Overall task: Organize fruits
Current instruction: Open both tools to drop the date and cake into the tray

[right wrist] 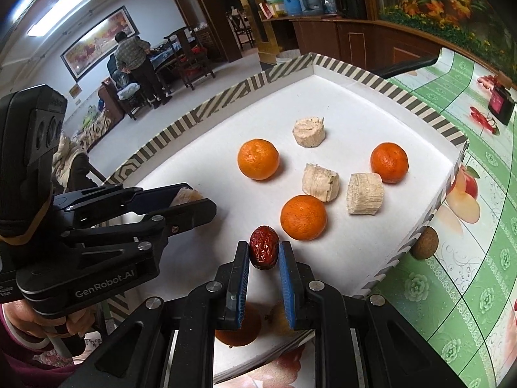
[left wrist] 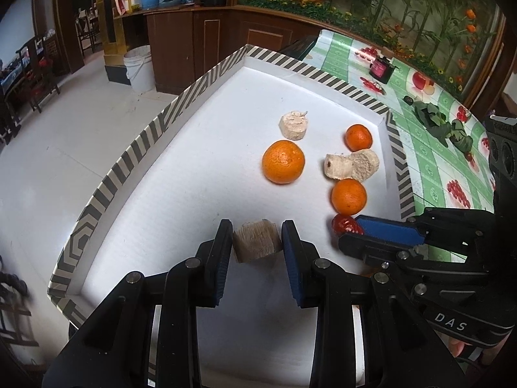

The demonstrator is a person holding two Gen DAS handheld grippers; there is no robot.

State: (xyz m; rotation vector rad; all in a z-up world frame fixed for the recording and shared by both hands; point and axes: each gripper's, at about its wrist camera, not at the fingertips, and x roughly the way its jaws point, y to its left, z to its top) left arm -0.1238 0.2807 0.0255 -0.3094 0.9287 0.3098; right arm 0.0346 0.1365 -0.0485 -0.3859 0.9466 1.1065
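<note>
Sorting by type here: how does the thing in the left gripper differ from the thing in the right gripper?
The left gripper holds a pale beige, fibrous, blocky sugarcane chunk; the right gripper holds a dark red, wrinkled, oval date. The chunk looks bigger than the date. Both are pinched between fingers over the white tray.

Left gripper (left wrist: 257, 242) clamps a beige fibrous chunk (left wrist: 257, 241) over the white tray (left wrist: 161, 194). Right gripper (left wrist: 350, 226) grips a red date (left wrist: 344, 223) beside three oranges (left wrist: 283, 161).

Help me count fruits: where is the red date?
In the right wrist view, the red date sits low centre, between the right gripper fingers, beside the nearest orange.
</note>
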